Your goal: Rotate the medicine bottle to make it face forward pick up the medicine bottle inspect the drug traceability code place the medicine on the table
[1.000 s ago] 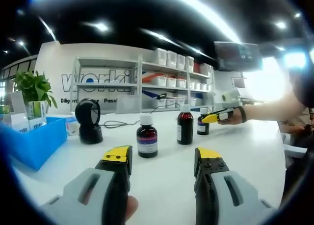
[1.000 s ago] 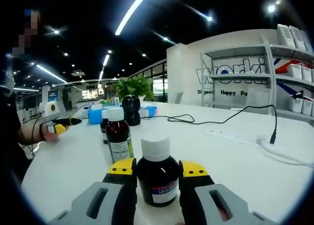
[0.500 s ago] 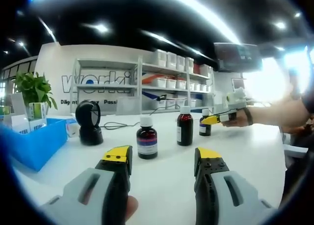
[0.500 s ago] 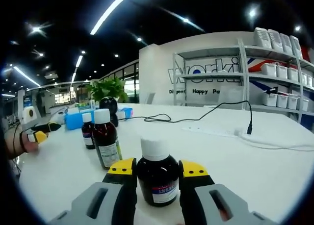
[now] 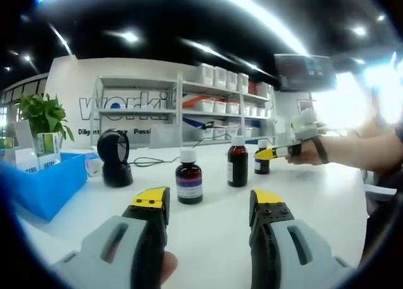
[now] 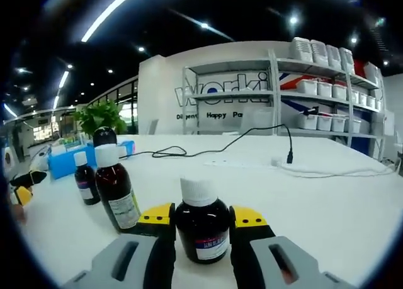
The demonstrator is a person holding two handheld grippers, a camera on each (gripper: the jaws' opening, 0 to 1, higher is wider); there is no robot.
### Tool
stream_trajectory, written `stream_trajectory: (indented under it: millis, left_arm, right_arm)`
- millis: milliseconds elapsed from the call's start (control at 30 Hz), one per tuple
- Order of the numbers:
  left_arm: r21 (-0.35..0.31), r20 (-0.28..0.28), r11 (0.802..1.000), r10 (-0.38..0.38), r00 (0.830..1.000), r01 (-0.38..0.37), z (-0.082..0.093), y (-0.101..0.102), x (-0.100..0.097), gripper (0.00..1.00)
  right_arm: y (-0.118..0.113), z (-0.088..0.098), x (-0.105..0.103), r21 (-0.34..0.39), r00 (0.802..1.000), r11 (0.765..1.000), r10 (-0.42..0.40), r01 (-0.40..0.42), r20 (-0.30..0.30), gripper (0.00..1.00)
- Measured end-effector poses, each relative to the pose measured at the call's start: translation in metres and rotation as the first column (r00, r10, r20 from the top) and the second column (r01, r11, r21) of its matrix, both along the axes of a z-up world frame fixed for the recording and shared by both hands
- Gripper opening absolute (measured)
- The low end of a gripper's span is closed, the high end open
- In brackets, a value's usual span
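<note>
Medicine bottle point(image 6: 201, 229) stands clenched between right gripper point(image 6: 201, 221) jaws; turning may knock the taller bottle point(image 6: 117, 191) just beside. Left gripper point(image 5: 208, 204) is released.

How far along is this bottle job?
Early. The right tongs grip a small dark bottle standing on the white table, label facing the camera. Lifting, checking its code and setting it down remain. The left tongs hang open.
</note>
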State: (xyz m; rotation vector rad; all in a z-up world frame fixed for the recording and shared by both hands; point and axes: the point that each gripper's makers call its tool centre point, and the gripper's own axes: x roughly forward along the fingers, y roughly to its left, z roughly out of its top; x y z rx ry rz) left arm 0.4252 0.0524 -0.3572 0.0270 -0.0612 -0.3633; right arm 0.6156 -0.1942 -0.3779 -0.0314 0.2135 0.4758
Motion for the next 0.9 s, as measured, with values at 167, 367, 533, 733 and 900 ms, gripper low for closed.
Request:
stream_trajectory:
  millis: [167,367,533,733,900]
  left_arm:
    - [0.004,0.003,1.0,0.006,1.0,-0.006,0.0003,0.0005,-0.0002,0.42]
    - [0.006,0.004,1.0,0.006,1.0,-0.006,0.0004,0.0005,-0.0003,0.42]
    - [0.004,0.007,1.0,-0.001,1.0,0.001,0.001,-0.0005,-0.0008,0.42]
    - [0.001,0.01,1.0,-0.001,1.0,0.001,0.0017,-0.0007,-0.001,0.42]
    - [-0.001,0.01,1.0,-0.003,1.0,0.003,0.0018,-0.0007,-0.0009,0.42]
  right_arm:
    - [0.0015,-0.0003,-0.0064,-0.008,0.996,0.996,-0.093,0.093,0.006,0.28]
    - [-0.0038,-0.0012,-0.0075,-0.021,0.974,0.974,-0.224,0.225,0.042,0.28]
    - [-0.0078,-0.0018,-0.0017,-0.019,0.973,0.973,-0.229,0.23,0.035,0.28]
    - [-0.0076,-0.0028,-0.0018,-0.01,0.974,0.974,-0.225,0.225,0.024,0.29]
    - [-0.0081,-0.0034,-0.0016,-0.011,0.977,0.977,-0.211,0.212,0.021,0.29]
